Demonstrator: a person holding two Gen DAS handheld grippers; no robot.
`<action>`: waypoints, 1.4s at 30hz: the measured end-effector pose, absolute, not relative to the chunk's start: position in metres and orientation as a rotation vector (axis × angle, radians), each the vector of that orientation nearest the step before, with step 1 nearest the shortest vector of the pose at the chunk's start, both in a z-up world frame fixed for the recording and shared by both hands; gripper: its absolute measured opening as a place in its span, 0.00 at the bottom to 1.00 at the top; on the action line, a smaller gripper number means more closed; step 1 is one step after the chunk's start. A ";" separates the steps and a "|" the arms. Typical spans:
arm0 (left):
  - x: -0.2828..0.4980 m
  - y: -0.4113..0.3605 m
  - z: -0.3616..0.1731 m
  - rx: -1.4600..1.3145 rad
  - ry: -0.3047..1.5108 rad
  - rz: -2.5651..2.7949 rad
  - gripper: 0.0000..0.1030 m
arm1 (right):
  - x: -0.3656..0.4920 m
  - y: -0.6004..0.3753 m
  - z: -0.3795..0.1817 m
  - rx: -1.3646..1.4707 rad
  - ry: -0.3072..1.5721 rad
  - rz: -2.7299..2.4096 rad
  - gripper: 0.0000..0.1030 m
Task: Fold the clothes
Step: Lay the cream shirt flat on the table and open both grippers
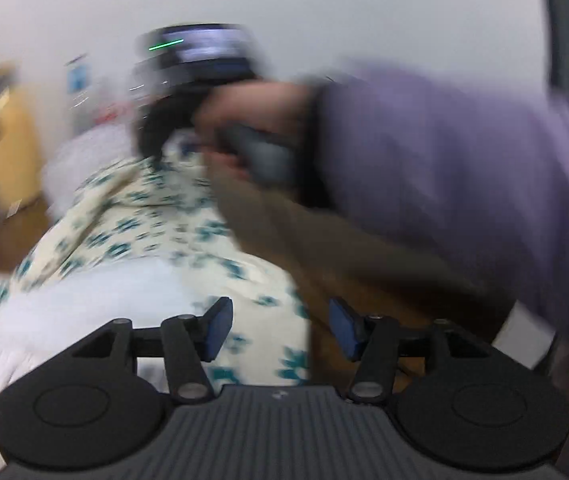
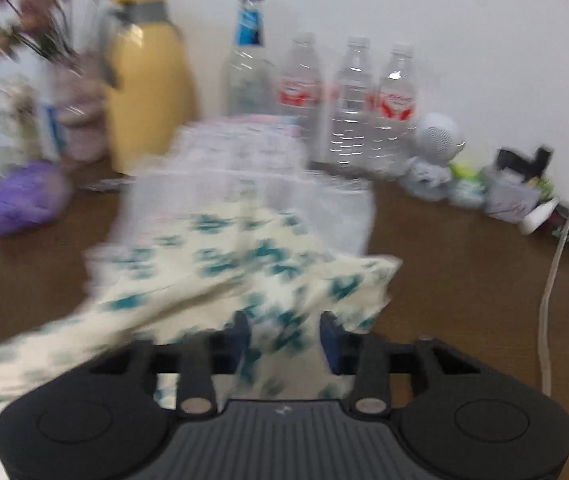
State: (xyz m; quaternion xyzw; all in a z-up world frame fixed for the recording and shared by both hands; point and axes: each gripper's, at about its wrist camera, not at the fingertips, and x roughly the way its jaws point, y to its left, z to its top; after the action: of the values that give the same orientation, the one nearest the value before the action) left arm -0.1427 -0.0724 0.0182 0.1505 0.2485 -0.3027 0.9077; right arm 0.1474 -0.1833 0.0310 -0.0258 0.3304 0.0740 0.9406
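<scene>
Blur: both views are smeared, so fine detail is hard to make out.
Flowers (image 2: pixel 24 12): upper left of the right wrist view, stems running down into a pale vase whose outline is lost.
Yellow jug (image 2: pixel 150 84): just right of the flowers, at the back of the brown table (image 2: pixel 464 280).
Bottles (image 2: pixel 350 100): clear plastic, ranged along the white wall at upper centre.
Printed garment (image 2: pixel 244 264): cream with teal motifs, heaped mid-frame over a white cloth (image 2: pixel 244 168); its lower edge is cut off behind the tool body.
Right gripper (image 2: pixel 284 338): jaws narrowly apart with the garment's fabric between them; actual pinch unclear.
Left gripper (image 1: pixel 280 328): jaws wide, empty, above the garment's edge and bare table.
Purple sleeve (image 1: pixel 464 152): right of the left wrist view, hand a blur.
</scene>
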 end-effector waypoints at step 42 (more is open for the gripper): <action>-0.049 0.114 0.115 0.402 0.449 -0.590 0.59 | -0.082 -0.269 0.062 -0.411 0.456 0.526 0.32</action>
State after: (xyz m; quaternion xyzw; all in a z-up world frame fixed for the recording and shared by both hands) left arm -0.0491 0.1135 0.1146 0.1951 0.2179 -0.2863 0.9124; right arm -0.0823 -0.2691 0.0618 -0.1998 0.2221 0.2558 0.9194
